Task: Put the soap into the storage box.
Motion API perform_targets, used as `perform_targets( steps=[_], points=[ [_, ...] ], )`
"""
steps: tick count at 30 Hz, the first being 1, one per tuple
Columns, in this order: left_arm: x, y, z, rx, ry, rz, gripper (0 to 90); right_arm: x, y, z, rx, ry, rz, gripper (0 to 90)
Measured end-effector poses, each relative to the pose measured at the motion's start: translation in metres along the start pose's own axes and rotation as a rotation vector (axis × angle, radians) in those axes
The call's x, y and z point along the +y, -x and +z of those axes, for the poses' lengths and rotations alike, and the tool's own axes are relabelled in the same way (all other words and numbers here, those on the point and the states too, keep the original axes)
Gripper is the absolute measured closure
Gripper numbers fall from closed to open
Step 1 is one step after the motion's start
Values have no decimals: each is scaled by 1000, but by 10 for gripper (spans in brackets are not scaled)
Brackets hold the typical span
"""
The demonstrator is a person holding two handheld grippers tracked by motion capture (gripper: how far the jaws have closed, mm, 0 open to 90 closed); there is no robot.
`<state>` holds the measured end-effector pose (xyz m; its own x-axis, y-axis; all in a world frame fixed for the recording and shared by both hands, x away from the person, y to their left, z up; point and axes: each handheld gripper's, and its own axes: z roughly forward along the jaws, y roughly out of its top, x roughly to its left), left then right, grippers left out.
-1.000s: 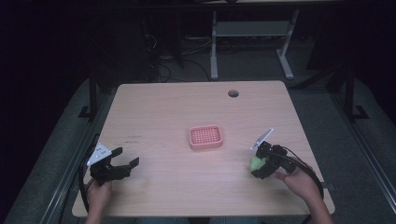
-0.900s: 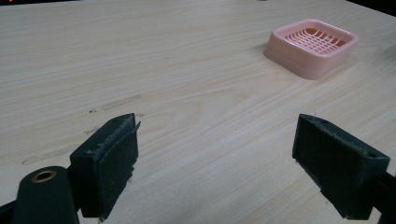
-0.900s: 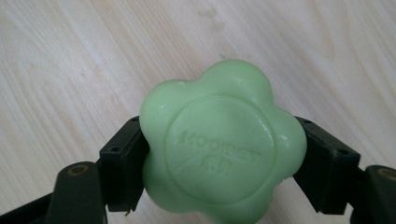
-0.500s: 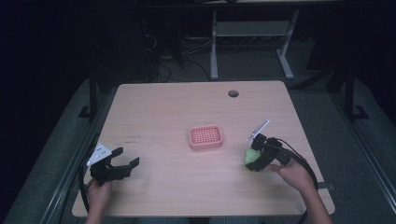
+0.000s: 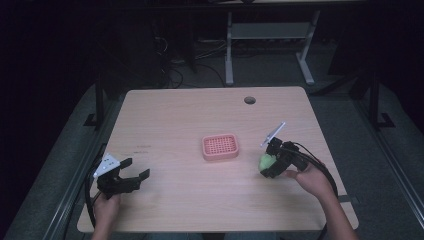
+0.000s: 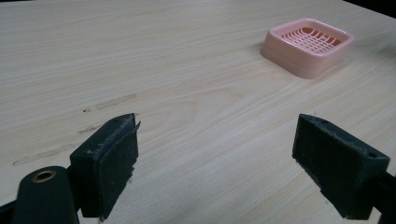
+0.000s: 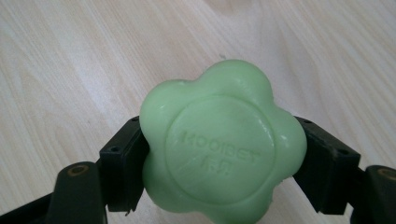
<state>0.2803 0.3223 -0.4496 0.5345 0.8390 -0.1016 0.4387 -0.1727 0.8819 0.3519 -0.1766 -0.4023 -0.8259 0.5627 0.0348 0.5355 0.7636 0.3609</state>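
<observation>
right tongs [image 7: 219,186]: clamped on green soap [image 7: 219,149]
left tongs [image 6: 224,163]: apart, idle
left to do: soap into pink dish [image 5: 220,146]

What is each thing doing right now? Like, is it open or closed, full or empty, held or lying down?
Left gripper: open, jaws wide apart, nothing between them, low over the table.
Right gripper: shut on the green soap.
Green soap: flower-shaped, pinched by its sides between the jaws, off the table.
Pink soap dish: empty, sitting flat on the table, untouched.
Table: has a round hole near the far edge.
</observation>
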Motion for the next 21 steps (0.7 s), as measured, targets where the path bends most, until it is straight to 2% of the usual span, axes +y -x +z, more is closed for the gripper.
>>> perform_targets(
  steps=[21],
  points=[
    [-1, -1, 2, 13, -6, 0, 141, 21, 5, -9, 1, 9, -31, 265]
  ],
)
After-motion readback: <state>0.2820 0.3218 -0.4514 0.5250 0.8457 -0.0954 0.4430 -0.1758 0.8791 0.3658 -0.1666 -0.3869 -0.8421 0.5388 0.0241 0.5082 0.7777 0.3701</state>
